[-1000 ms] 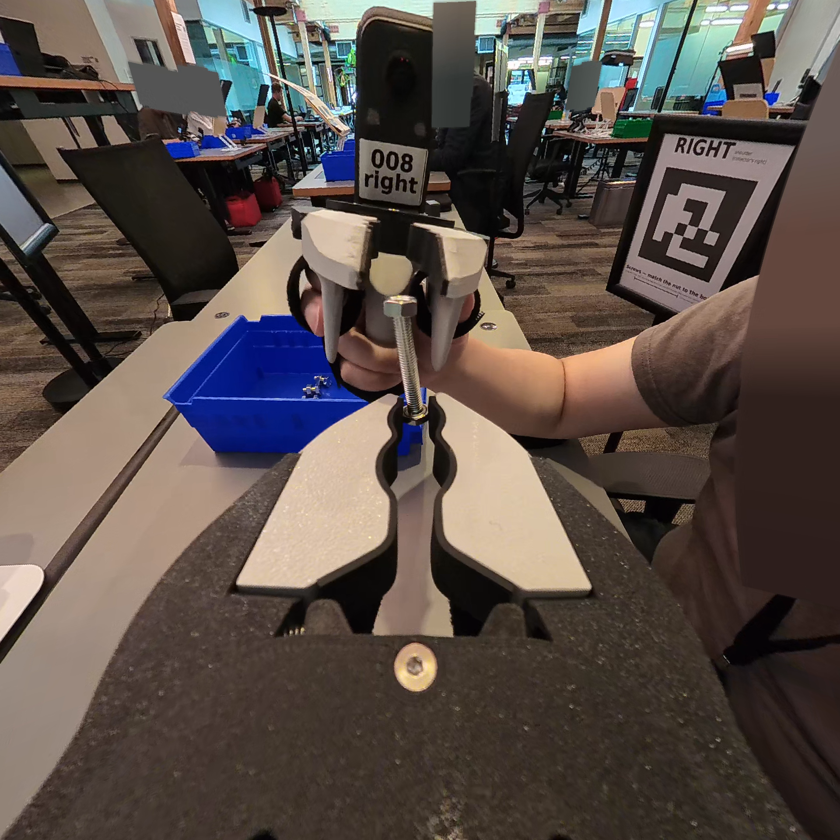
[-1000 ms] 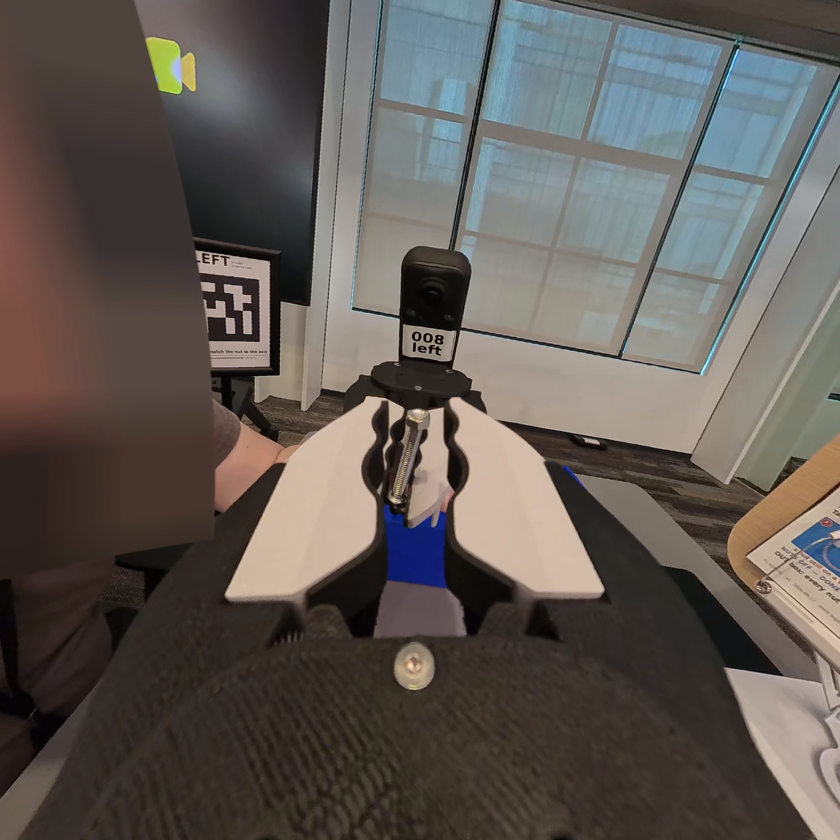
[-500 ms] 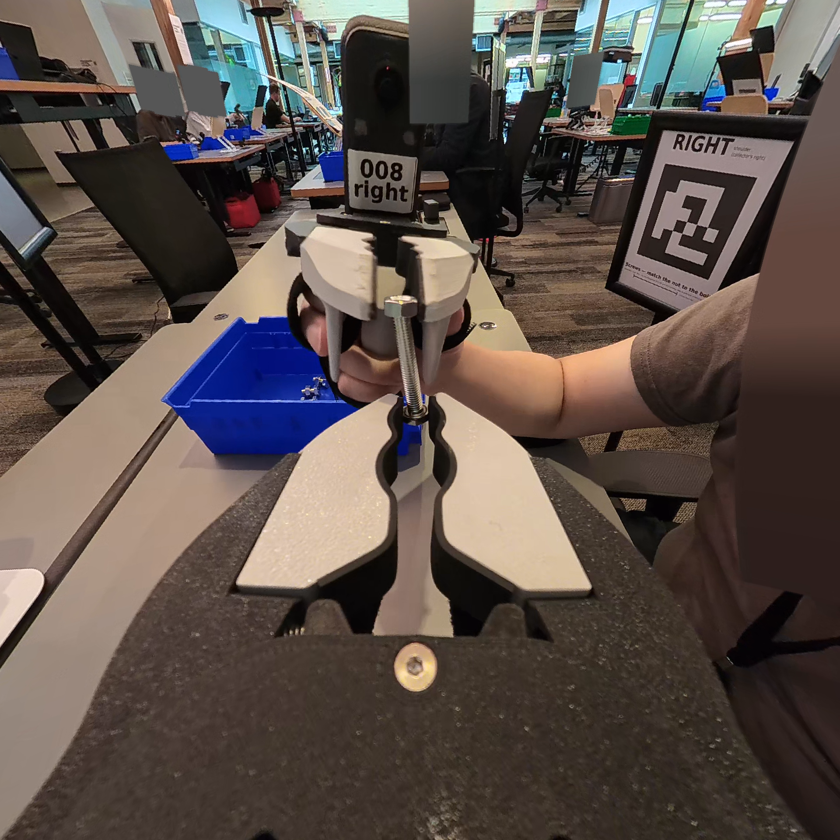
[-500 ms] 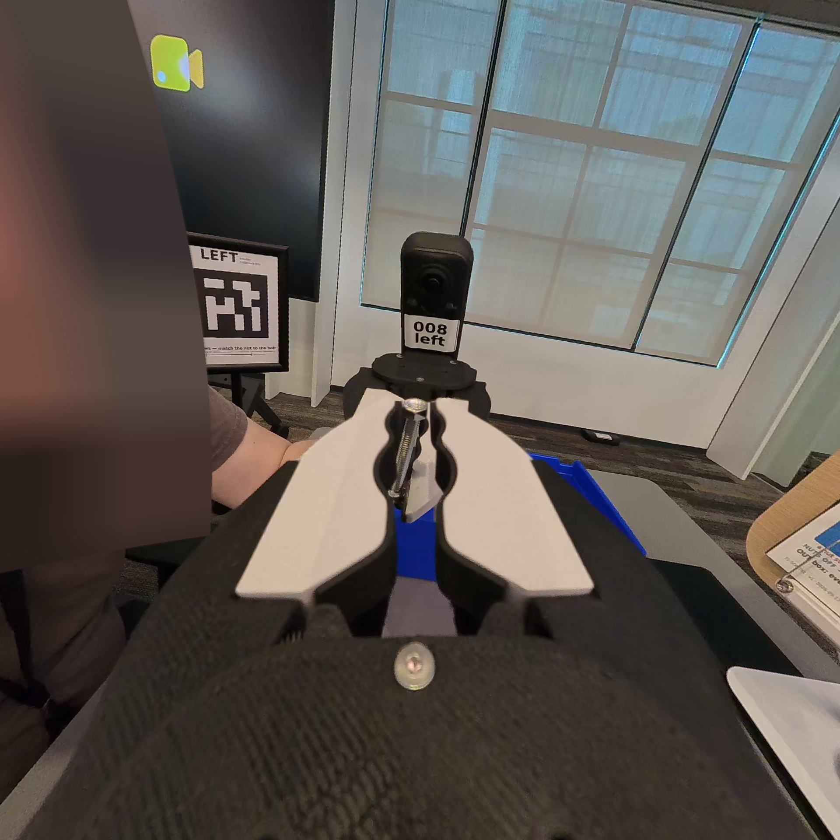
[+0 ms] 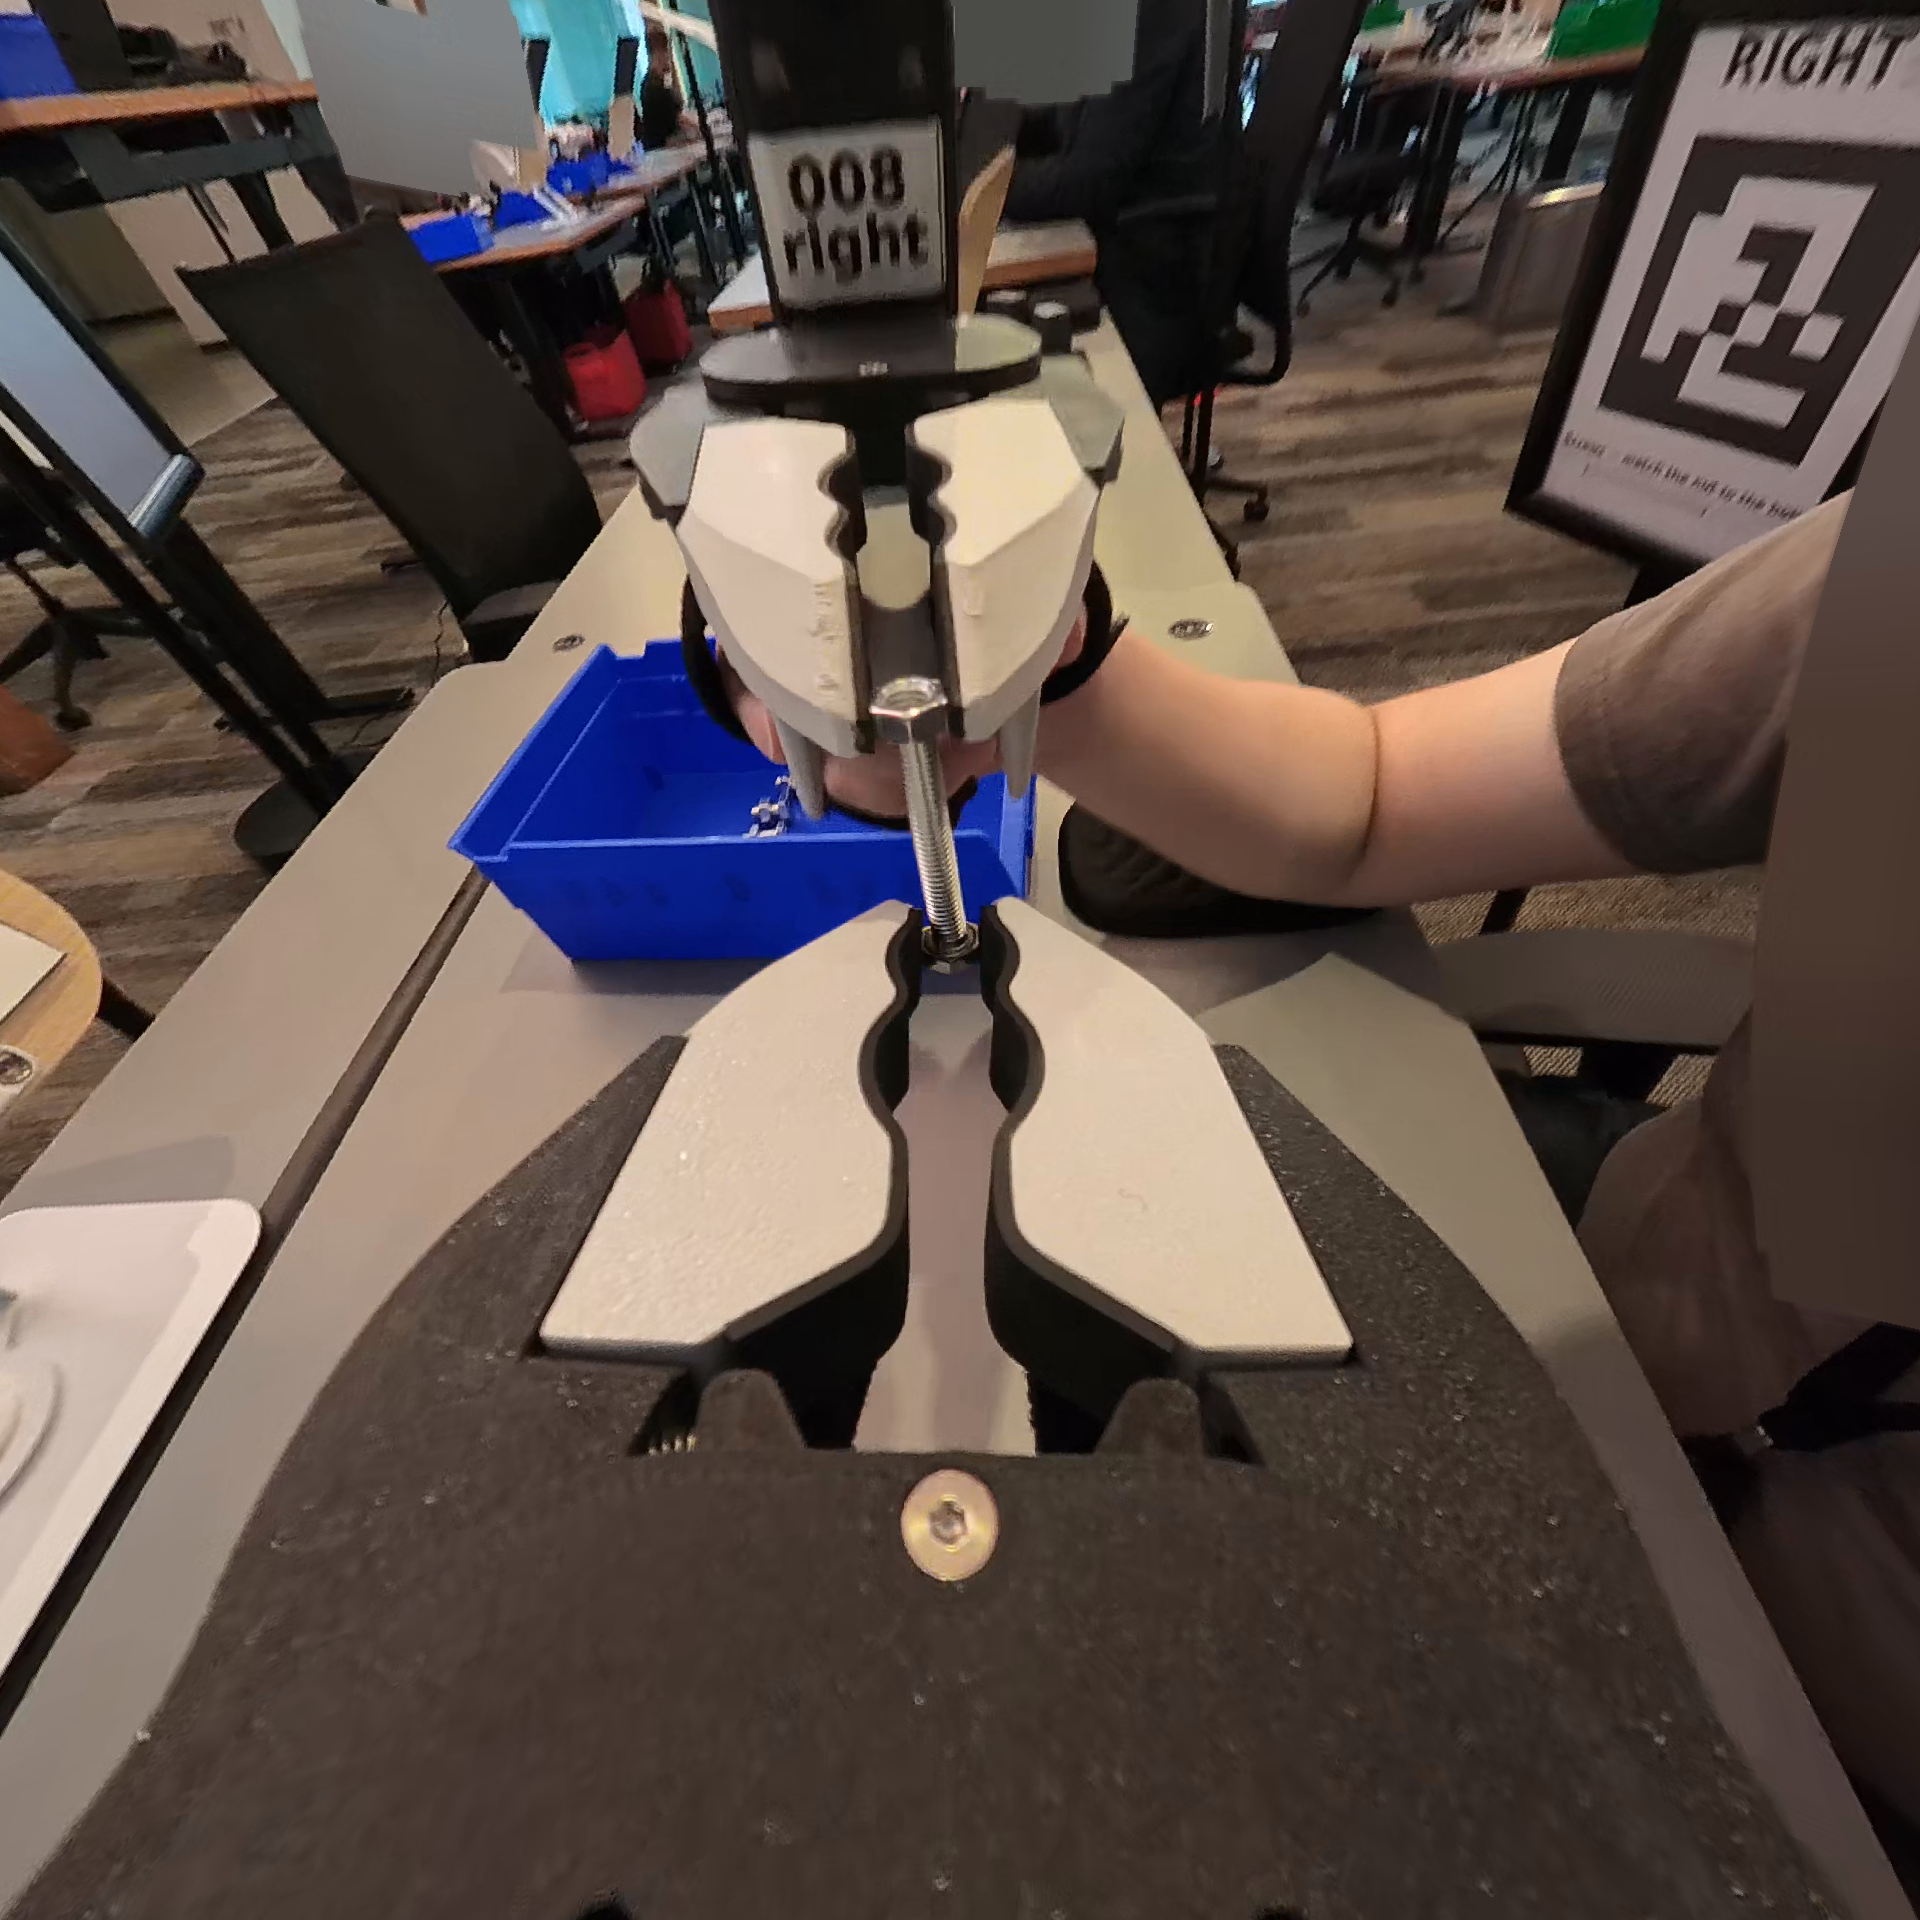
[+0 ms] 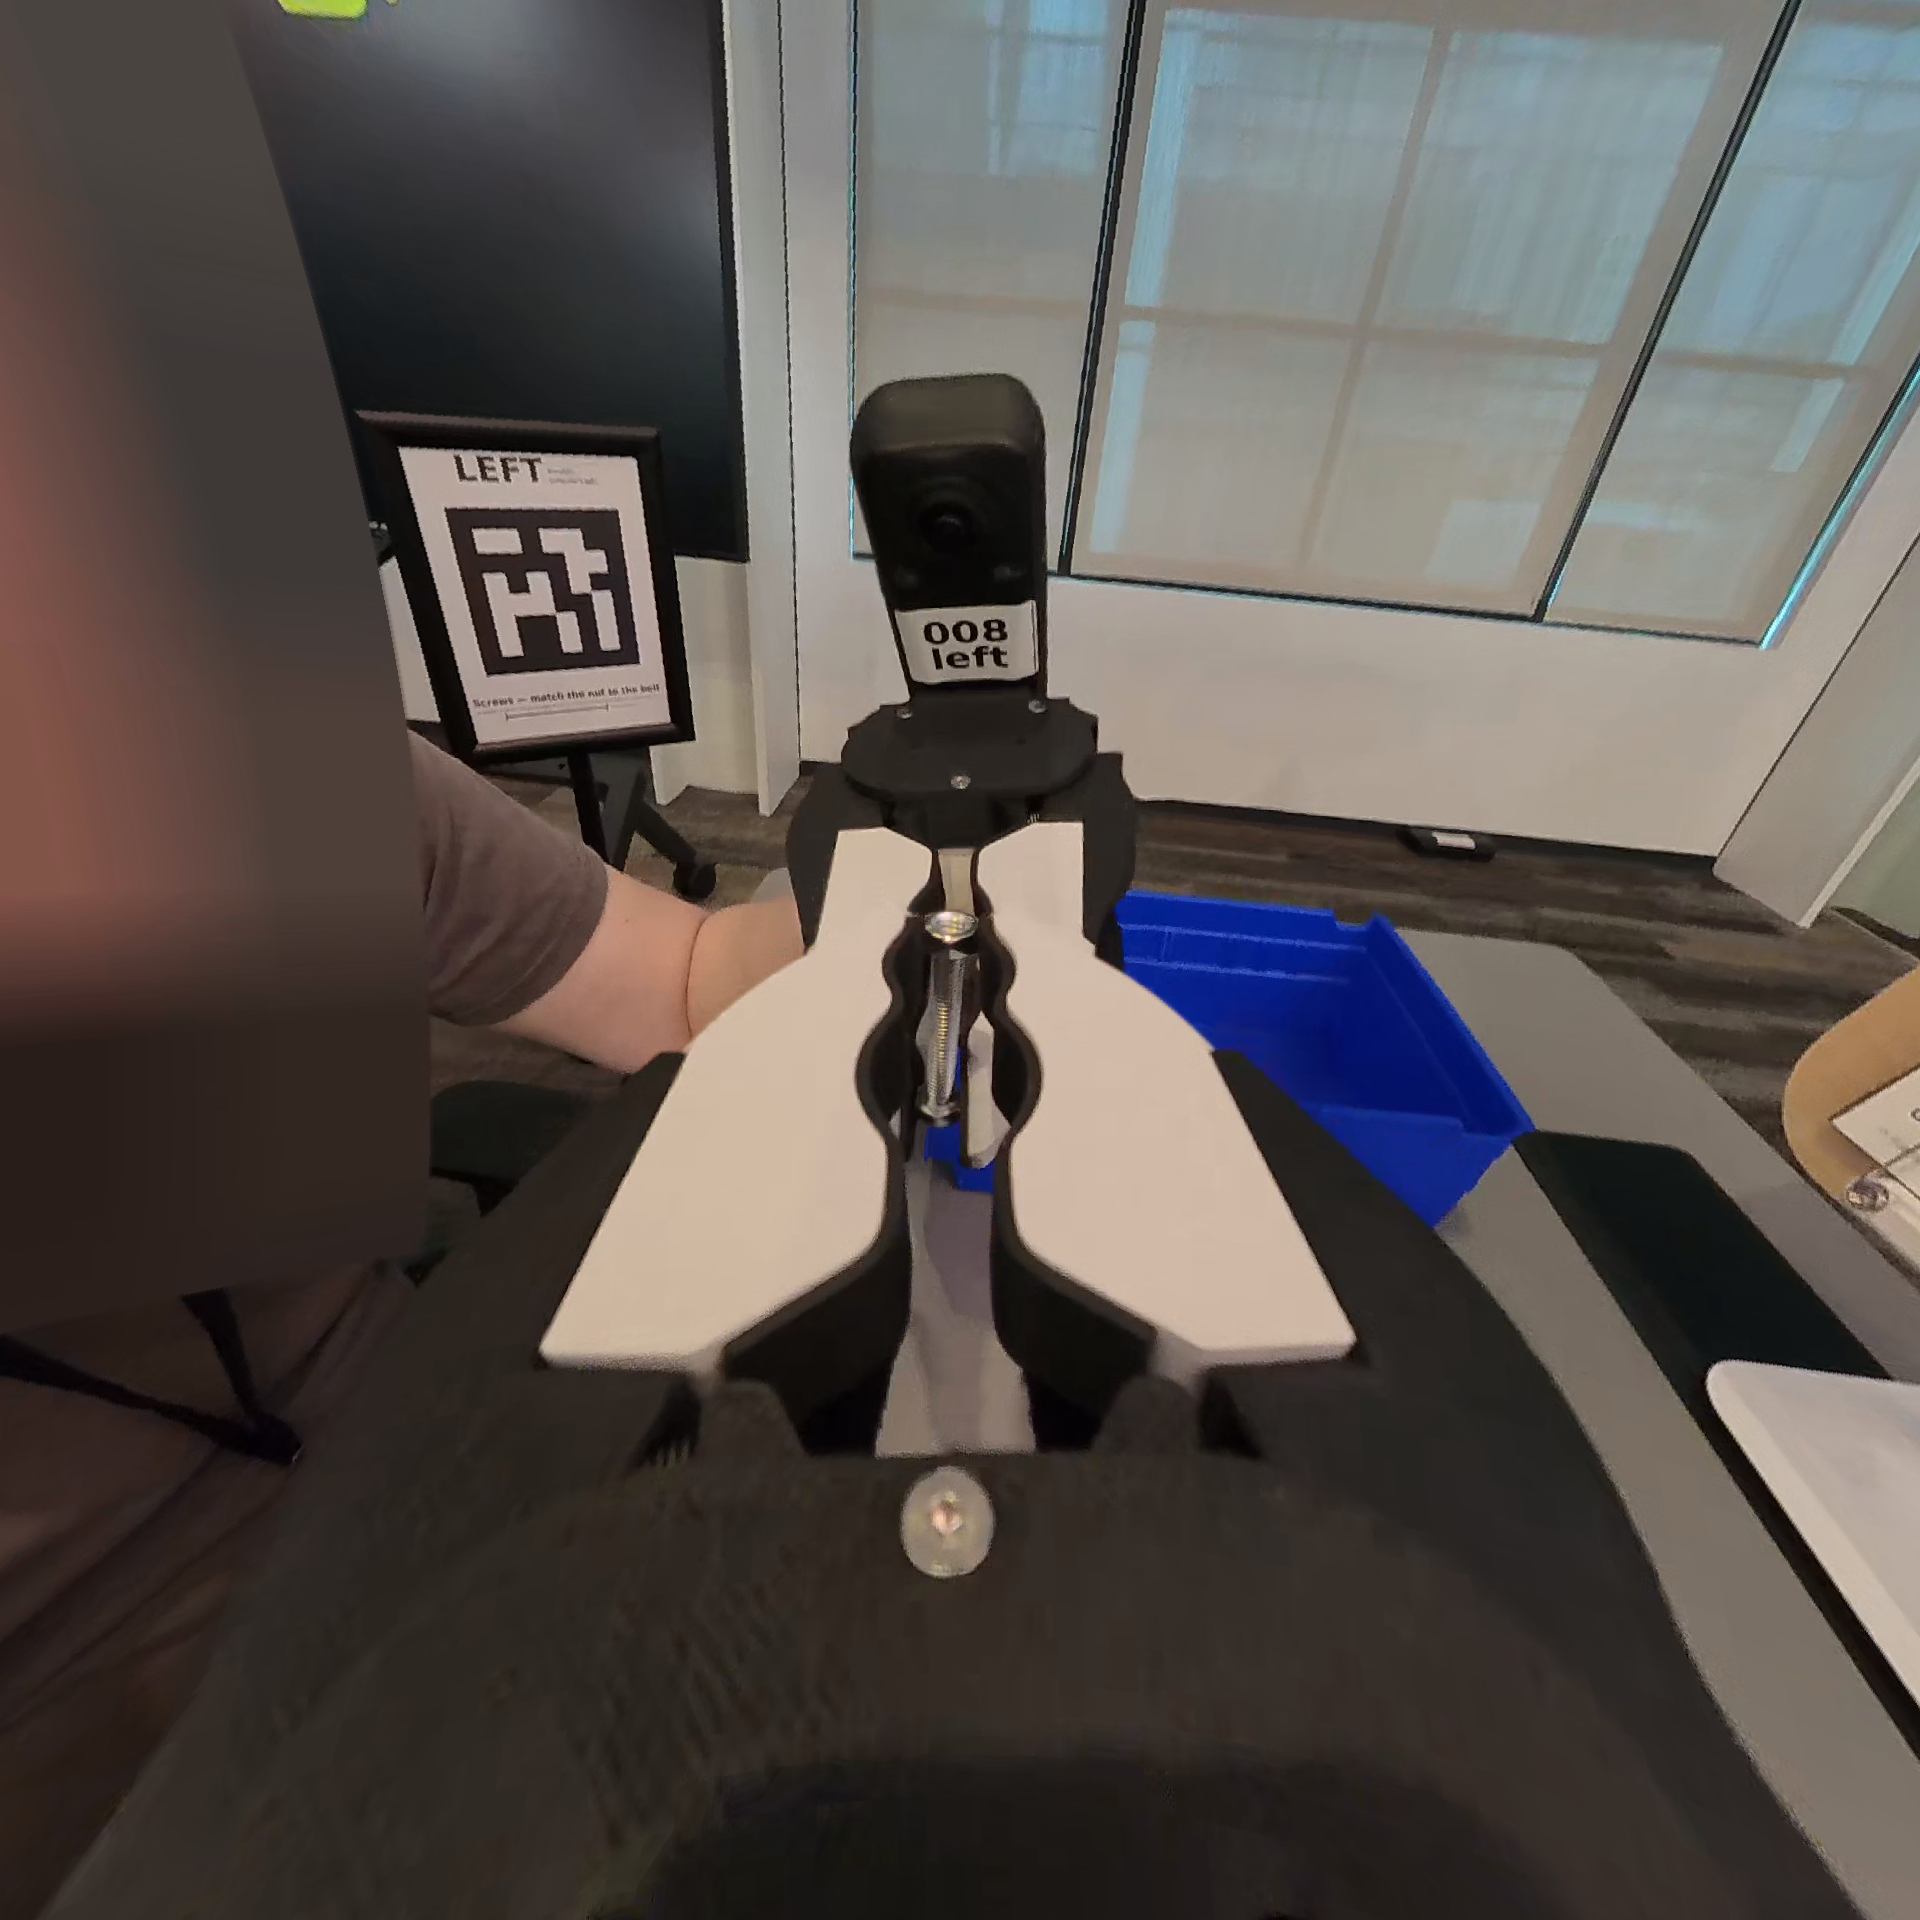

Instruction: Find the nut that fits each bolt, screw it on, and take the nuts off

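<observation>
Both grippers clamped on bolt (image 5: 928, 821)

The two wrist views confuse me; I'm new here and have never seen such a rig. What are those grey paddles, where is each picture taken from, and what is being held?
There is no robot: a person holds a two-finger gripper in each hand, each with a camera looking along its grey fingers. One view looks along the left gripper, the other along the right gripper; each also shows the other gripper facing it. The right gripper is shut on the head of a bolt; the left is shut on a nut at its threaded end. On the grey table stands a blue bin with small metal parts inside.
</observation>
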{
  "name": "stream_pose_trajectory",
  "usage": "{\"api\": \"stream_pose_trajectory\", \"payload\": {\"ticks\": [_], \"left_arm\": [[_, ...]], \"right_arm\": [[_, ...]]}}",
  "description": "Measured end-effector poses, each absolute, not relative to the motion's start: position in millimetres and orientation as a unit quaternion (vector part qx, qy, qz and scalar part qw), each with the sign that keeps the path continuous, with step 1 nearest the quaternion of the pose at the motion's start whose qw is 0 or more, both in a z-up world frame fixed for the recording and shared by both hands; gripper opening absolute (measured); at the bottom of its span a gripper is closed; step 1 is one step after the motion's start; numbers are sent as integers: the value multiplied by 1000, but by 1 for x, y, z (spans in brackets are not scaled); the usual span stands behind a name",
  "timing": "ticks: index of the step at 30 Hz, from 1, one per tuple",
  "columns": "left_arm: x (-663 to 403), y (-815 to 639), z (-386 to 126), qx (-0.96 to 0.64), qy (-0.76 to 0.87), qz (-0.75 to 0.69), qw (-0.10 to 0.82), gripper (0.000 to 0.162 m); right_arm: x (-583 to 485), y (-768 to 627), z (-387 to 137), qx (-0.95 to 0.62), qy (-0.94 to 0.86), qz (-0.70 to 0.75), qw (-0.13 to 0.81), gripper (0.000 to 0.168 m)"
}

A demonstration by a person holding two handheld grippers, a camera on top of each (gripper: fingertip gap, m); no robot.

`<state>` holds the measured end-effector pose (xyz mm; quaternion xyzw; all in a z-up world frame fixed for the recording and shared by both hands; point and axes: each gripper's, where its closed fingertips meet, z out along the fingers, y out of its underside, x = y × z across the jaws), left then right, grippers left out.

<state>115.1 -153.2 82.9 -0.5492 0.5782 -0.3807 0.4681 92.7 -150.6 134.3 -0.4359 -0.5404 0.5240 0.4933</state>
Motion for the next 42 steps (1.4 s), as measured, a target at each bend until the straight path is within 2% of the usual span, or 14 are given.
{"api": "stream_pose_trajectory", "payload": {"ticks": [11,23,34,42], "left_arm": [[118,-155,73,-555,594,-365,454,10],[112,-134,80,-584,550,-338,492,10],[107,-116,77,-620,518,-297,509,10],[108,-114,77,-624,514,-293,511,10]], "right_arm": [[98,-152,124,-448,-578,481,483,11],[88,-129,131,-498,-489,505,508,11],[88,-109,127,-576,-431,424,550,11],[87,-108,127,-591,-409,423,551,11]]}}
